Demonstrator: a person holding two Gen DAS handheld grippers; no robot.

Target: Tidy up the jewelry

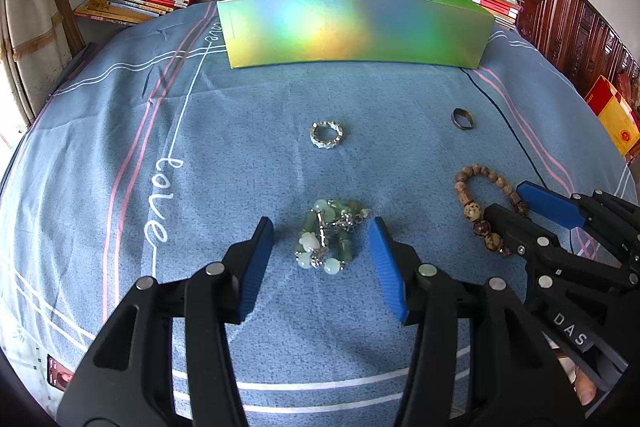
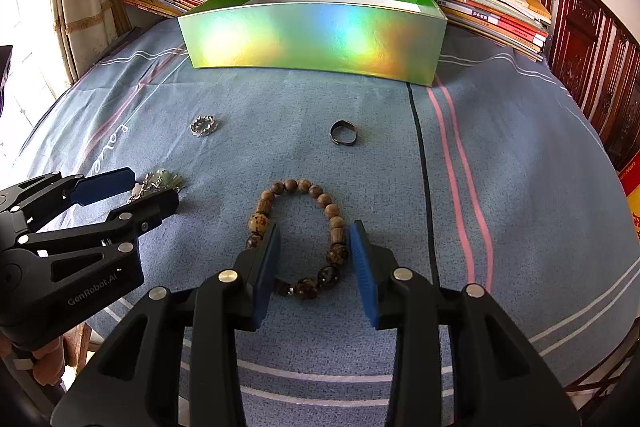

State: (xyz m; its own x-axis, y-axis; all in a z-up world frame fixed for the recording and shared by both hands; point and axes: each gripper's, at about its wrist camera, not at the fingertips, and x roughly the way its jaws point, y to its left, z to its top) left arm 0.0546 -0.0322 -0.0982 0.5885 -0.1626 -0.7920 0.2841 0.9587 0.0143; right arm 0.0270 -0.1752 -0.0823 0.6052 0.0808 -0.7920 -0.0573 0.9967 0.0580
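Left wrist view: our left gripper (image 1: 322,259) stands released, fingers straddling the jade bracelet (image 1: 326,241) on the blue cloth (image 1: 240,147). Right wrist view: our right gripper (image 2: 316,267) stands released around the wooden bead bracelet (image 2: 300,231); holographic box (image 2: 312,39) beyond.

Bunched jade bracelet (image 1: 330,239), wooden bead bracelet (image 2: 304,235), 2 rings lie before open holographic box (image 1: 356,31)

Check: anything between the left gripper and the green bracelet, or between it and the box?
Nothing blocks the left gripper; its open jaws flank the green bracelet. The silver ring lies on the cloth between bracelet and box.
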